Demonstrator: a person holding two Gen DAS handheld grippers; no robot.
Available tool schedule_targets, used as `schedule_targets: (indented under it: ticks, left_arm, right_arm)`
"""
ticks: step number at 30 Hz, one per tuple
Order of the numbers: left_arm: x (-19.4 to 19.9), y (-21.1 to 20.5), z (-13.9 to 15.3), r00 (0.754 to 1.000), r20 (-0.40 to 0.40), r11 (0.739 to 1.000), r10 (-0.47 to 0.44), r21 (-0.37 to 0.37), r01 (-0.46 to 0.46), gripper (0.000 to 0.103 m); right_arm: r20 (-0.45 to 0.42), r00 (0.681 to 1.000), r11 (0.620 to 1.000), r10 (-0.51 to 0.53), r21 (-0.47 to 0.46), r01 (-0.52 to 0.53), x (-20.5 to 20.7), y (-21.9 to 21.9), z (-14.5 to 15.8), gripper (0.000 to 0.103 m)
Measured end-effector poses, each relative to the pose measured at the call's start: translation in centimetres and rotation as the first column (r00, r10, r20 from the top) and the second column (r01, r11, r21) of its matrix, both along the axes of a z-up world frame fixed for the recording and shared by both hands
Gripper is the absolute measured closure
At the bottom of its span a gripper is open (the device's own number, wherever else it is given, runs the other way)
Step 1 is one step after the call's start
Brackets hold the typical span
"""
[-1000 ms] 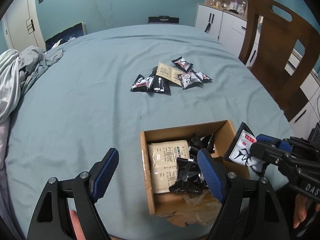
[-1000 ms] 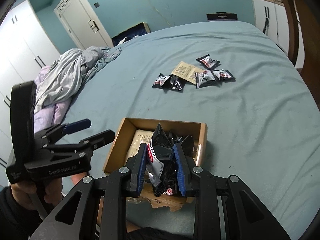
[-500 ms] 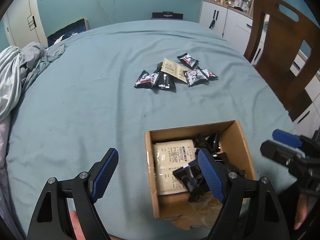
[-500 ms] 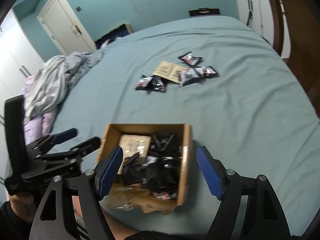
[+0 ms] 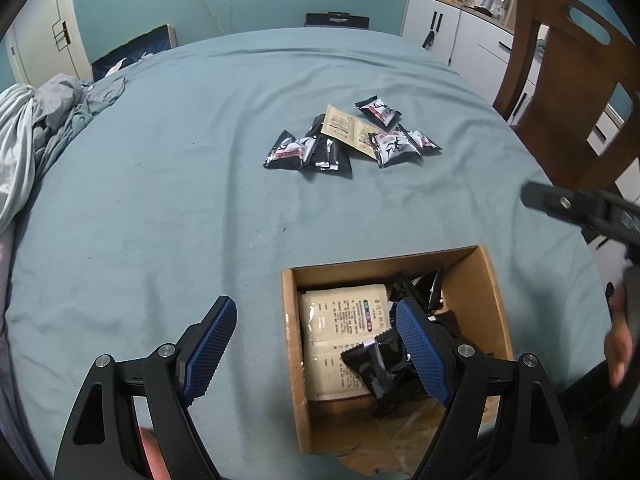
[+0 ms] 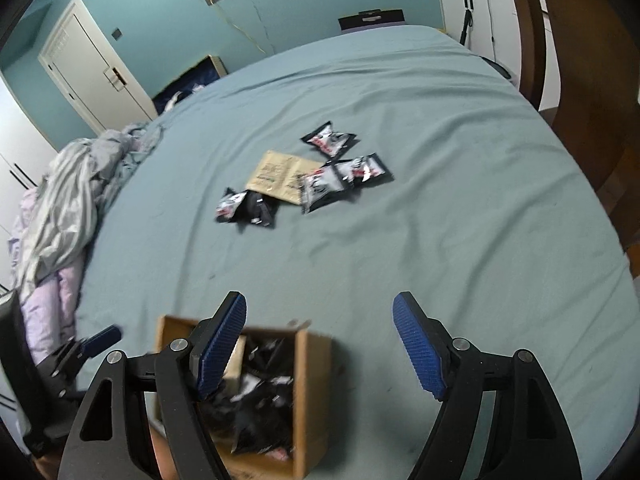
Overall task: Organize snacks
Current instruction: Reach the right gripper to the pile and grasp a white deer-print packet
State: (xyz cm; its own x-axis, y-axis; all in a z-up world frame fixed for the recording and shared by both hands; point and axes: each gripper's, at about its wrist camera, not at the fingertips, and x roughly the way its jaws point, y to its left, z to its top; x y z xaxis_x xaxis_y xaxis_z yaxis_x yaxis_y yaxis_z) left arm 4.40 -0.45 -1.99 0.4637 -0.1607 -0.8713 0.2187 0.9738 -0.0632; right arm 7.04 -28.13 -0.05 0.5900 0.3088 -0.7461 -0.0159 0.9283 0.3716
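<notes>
A wide bed under a wrinkled teal sheet [image 5: 160, 208] carries everything. Near its middle lies a loose cluster of small black snack packets [image 5: 308, 152] around a flat tan paper sachet [image 5: 346, 128]. An open brown cardboard box [image 5: 496, 292] sits at the near edge, and crumpled grey bedding [image 6: 68, 208] is heaped along the left side.

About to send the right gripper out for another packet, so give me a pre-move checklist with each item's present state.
1. Right gripper empty, jaws apart: ok.
2. Left gripper empty, jaws apart: ok.
3. Loose snack packets still on the blue cloth, unobstructed: ok.
4. Cardboard box open on top, packets already inside: ok.
5. Room left in the box: ok, bare bottom shows at its near end.
6. Best packet to grab first: cannot tell, several in the pile overlap.
</notes>
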Motion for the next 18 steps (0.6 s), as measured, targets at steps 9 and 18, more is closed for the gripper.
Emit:
schedule_targets:
  ticks: [9,18]
  left_arm:
    - [1.7,0.7,-0.5,0.999,-0.023,0.999,0.035,0.011,-0.034,0.02]
    - [3.5,1.8,-2.0,0.992,-0.113,0.997,0.056,-0.051,-0.062,0.02]
  right_arm:
    - [-0.083,0.996,1.0,-0.004,0.027,0.007,6.0,-0.4,-1.4,0.028]
    - [-0.12,0.993,0.996,0.009,-0.083,-0.019,13.5,0.5,-3.4,0.028]
